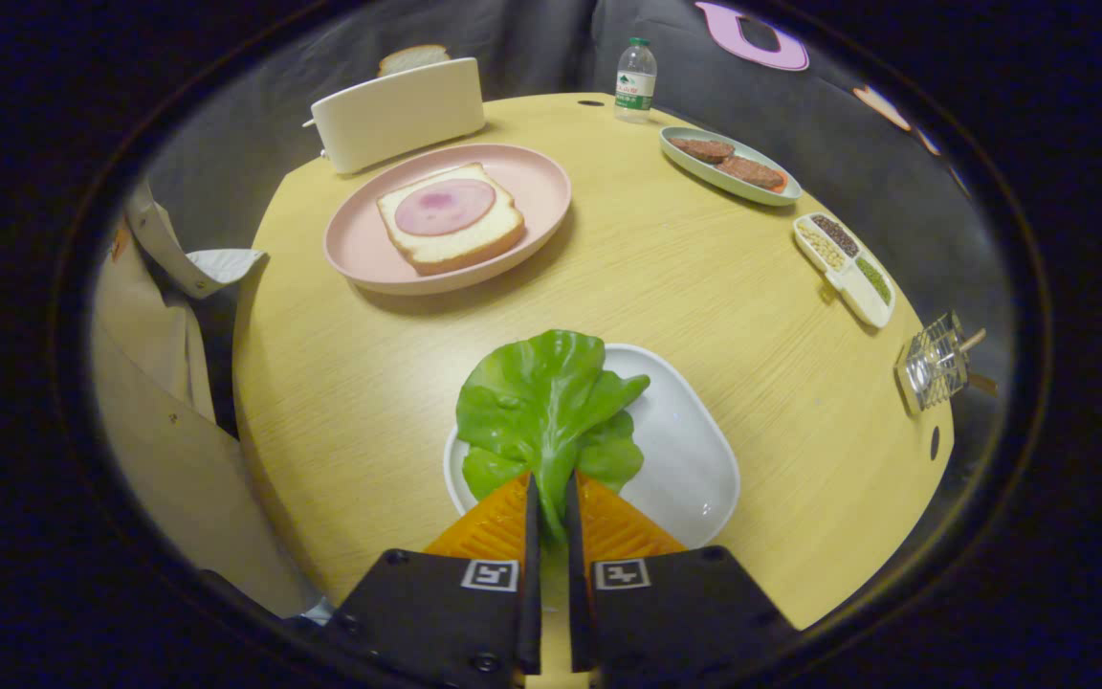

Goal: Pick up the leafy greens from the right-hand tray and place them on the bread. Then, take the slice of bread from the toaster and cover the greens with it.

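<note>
The gripper (551, 493) was clenched on the stem of the greens (546, 407), both fingers pressed against it with only a thin slit between them. The stem's lower end was hidden between the fingers, so how far it ran down could not be seen. The leaf spread out just ahead of the fingertips and over the near left part of the white tray (694, 459); whether the leaf touched the tray or hung just above it could not be told. The tray's near edge was covered by the fingers.

Beyond the greens, across a bare stretch of the wooden table (685, 277), sat a pink plate (532, 182) with a bread slice (451, 230) on it, and a round pink slice of meat (444, 207) lay on that bread. Behind the plate, touching or nearly touching its far rim, stood the toaster (398, 113). A second slice (412, 58) stuck out of its top, only the crust end showing.

To the right, well apart from the greens, were a bottle (636, 81), an oval dish (761, 187) with two brown patties (731, 161), a divided dish (843, 277) holding small grains too fine to name, and a small wire rack (934, 364) at the table's edge, hard to make out. At the left edge a beige sleeve (164, 335) was partly cut off. Nothing stood between the greens and the plate.
</note>
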